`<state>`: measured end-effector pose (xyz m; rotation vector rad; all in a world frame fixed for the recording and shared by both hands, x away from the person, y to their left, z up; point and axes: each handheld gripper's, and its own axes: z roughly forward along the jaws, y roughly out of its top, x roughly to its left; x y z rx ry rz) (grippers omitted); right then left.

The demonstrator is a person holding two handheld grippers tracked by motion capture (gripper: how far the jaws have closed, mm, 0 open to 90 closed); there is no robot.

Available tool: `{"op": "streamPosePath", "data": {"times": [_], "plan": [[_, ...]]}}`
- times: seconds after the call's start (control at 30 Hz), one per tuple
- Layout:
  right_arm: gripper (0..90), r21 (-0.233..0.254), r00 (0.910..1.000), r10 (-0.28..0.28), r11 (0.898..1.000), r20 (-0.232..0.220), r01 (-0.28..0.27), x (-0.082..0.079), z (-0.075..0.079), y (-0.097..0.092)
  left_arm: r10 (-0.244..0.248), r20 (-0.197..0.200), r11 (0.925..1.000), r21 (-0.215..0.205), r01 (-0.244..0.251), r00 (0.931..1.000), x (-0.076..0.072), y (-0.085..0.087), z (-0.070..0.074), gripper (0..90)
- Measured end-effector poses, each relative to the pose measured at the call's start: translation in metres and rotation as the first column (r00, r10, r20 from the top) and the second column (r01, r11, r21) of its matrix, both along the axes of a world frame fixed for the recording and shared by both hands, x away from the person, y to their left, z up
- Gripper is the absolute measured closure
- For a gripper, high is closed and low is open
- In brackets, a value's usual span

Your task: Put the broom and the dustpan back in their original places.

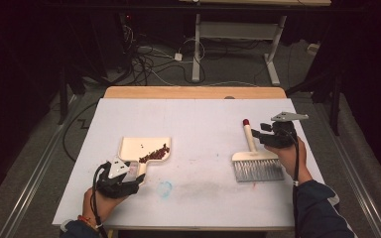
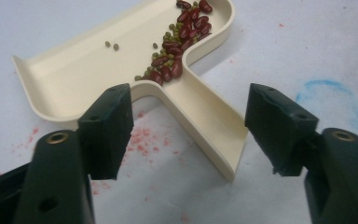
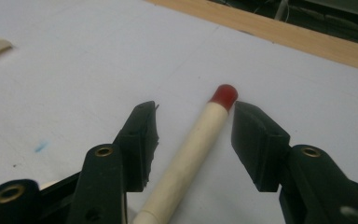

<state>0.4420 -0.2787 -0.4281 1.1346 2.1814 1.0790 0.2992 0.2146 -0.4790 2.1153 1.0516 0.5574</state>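
Observation:
A cream dustpan (image 1: 138, 145) lies left of centre on the white board, with a line of red and green beans (image 1: 155, 154) along its right wall. My left gripper (image 1: 135, 172) is open at the pan's handle (image 2: 209, 126), which lies between the jaws with gaps on both sides. In the left gripper view the beans (image 2: 177, 42) sit heaped toward the pan's corner. At the right lies a hand brush (image 1: 256, 168) with grey bristles and a cream handle with a red tip (image 3: 223, 94). My right gripper (image 3: 193, 140) is open astride that handle, its pads off the wood.
The white board (image 1: 203, 203) covers a wooden table whose far edge (image 1: 193, 92) shows beyond it. A faint blue mark (image 1: 165, 188) and red smudges stain the board near the pan. Past the table, cables and a desk frame (image 1: 197, 49) stand on the floor.

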Motion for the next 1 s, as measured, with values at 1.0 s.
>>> {"op": "streamPosePath", "data": {"times": [1.0], "plan": [[17.0,0.078,0.9751,-0.058,0.996,0.214,0.042,-0.023,0.027,0.017,-0.061,0.06,0.9981,0.006,0.061,0.9963,-0.011,0.001,0.0,17.8]]}}
